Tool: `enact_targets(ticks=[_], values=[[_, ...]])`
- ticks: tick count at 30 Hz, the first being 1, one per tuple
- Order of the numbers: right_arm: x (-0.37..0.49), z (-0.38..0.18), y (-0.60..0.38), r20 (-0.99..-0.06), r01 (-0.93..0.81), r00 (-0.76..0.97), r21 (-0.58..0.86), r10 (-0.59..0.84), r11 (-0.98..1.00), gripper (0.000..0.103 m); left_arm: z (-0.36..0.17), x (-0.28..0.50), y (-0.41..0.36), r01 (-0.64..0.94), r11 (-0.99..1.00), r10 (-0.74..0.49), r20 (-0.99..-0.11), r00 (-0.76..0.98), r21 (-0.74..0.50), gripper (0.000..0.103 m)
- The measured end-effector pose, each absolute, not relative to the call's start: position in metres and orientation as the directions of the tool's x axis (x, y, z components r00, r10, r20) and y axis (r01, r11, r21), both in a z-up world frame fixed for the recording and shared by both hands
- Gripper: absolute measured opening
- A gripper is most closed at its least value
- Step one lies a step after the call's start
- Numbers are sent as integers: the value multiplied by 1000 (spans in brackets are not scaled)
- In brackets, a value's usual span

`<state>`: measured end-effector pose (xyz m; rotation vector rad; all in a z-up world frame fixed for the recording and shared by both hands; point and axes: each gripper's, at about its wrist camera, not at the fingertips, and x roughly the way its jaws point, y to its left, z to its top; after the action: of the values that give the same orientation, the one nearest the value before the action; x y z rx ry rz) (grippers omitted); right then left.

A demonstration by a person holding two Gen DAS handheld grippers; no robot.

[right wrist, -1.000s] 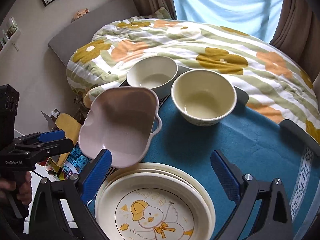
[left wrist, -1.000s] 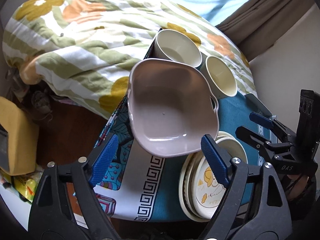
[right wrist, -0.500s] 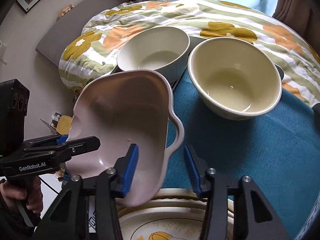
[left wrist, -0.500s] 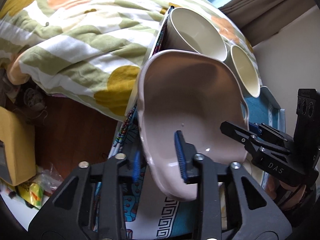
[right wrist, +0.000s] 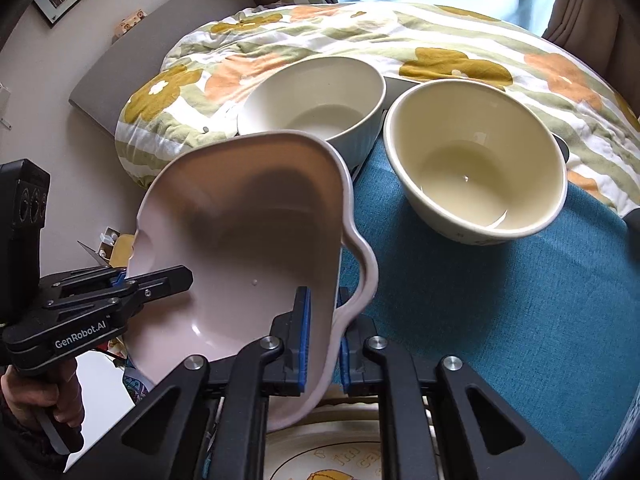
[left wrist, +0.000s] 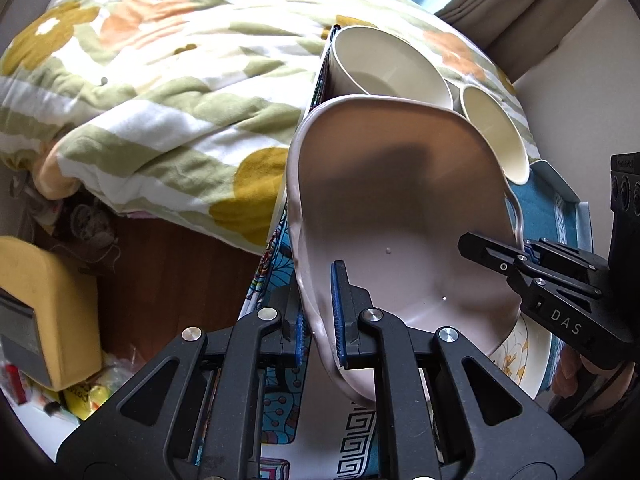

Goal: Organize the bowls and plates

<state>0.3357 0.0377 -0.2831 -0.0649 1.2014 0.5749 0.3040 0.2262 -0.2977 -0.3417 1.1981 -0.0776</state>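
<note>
A pale pink squarish dish (left wrist: 400, 216) with small handles sits tilted on the teal cloth. My left gripper (left wrist: 320, 328) is shut on its left rim, one blue pad inside the wall and one outside. My right gripper (right wrist: 322, 340) is shut on the opposite rim (right wrist: 336, 320) beside the handle. Each gripper shows in the other's view, the right gripper (left wrist: 520, 256) at the dish's far side and the left gripper (right wrist: 124, 284) likewise. Behind the pink dish (right wrist: 248, 248) stand a white ribbed bowl (right wrist: 316, 100) and a cream bowl (right wrist: 476, 160). A stack of duck-print plates (right wrist: 320, 460) lies under the dish's near edge.
A flowered quilt (left wrist: 160, 92) lies on the bed right behind the small table with the teal cloth (right wrist: 500, 300). The table's left edge drops to a wooden floor (left wrist: 168, 280) with a yellow box (left wrist: 44, 300) and clutter. A hand (right wrist: 36, 400) holds the left gripper's grip.
Both grippers came down onto the pink dish and went from wide open to shut on its opposite rims. The dish now fills more of both views.
</note>
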Motion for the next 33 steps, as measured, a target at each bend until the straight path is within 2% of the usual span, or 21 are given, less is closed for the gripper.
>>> enact_targets(ticks=[8,17,24,33], values=[[306,-238,4,-824,-492,295,304,484,816,11,-233,269,193,-126,968,-136,-878,459,-216,9],[258,-181,-88,-755,-497,390,309,527,811,11,-178,224,102,-102,969,-139,-841,523,-223,9],[231,-166,-181,-740,-427,470,287,482,858,11,-163,206,6,-5,969,-204,-811,548,-247,9],[206,-180,-291,-779,-289,510,245,365,925,11,-182,215,-103,128,943,-328,-807,490,-306,9]])
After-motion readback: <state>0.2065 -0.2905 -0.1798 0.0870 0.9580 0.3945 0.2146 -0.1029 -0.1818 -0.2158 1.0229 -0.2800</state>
